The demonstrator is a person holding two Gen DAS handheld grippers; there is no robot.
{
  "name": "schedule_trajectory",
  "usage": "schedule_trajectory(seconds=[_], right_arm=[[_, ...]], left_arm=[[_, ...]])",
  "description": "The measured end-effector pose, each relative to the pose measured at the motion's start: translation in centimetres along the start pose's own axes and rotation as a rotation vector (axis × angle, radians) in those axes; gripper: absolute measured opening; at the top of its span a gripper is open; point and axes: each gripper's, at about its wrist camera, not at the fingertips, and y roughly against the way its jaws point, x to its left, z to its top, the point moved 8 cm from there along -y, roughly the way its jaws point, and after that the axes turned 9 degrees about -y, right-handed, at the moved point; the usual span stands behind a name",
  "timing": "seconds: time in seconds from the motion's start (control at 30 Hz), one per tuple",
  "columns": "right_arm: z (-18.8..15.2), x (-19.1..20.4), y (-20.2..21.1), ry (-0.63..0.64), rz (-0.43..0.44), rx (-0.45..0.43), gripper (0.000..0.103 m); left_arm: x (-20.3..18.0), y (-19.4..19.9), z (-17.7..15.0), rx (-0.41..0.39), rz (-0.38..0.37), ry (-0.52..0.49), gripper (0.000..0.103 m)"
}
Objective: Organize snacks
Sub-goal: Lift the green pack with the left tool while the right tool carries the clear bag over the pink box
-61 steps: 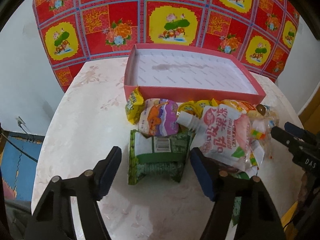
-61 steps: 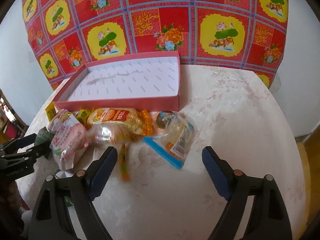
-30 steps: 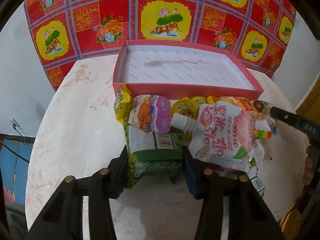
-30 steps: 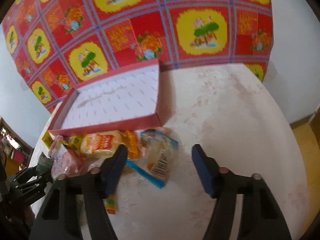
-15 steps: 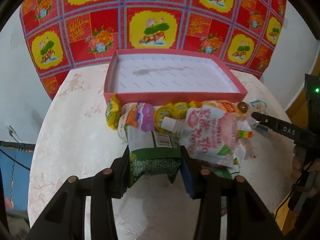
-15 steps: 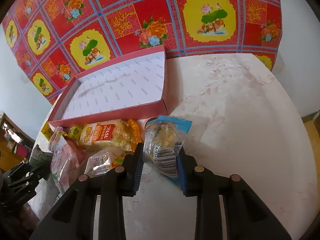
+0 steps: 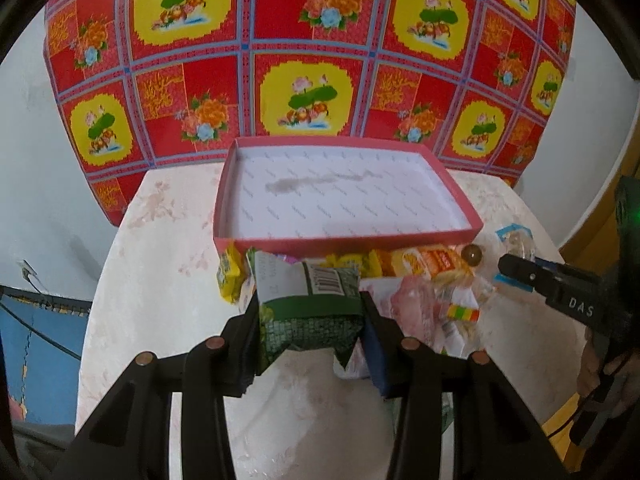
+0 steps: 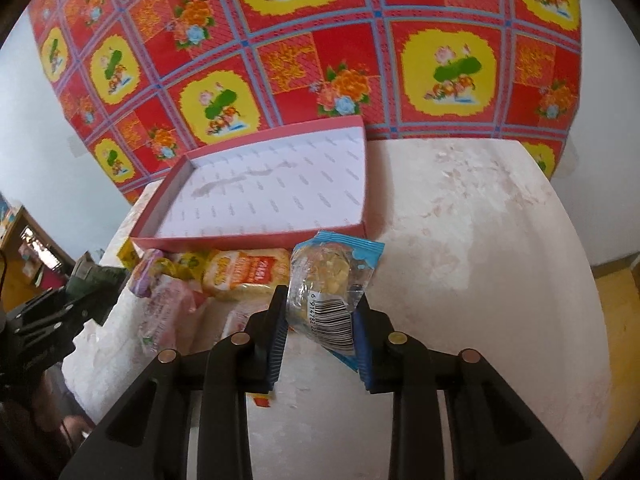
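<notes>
While both pads pinch it from the sides, the left gripper (image 7: 309,334) is clenched on a green snack bag (image 7: 310,306), w/ the bag's barcode end pointing toward the red box (image 7: 344,241) and its lower corners hanging clear of the table (image 7: 160,272). The right gripper (image 8: 321,330) is likewise clamped on a clear blue-edged snack packet (image 8: 332,276), barcode facing the camera, held up off the tabletop just in front of the box's near right corner. Btwn the two grippers, along the box's front wall, lies the rest of the pile: a yellow-orange snack pack (image 8: 248,274), a pink pouch (image 7: 412,304), small yellow packets (image 7: 228,276) and a purple packet (image 8: 146,274). The shallow box has a white patterned liner w/ a faint stain, no snacks inside. Behind it hangs a red floral cloth (image 7: 312,52).
</notes>
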Motion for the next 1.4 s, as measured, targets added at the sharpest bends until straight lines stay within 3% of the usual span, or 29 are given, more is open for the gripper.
schedule_trajectory(seconds=[0.37,0.83,1.4], right_arm=[[3.2,1.9,-0.6,0.065,0.011,-0.003,0.03],[7.8,2.4,-3.4,0.047,0.018,0.01,0.03],[11.1,2.7,-9.5,0.046,0.037,0.054,0.03]], left_arm=[[0.7,-1.7,4.4,-0.023,0.004,-0.012,0.046],[2.2,-5.9,9.0,-0.006,0.001,-0.004,0.046],[3.2,-12.1,11.8,0.015,0.008,0.01,0.046]])
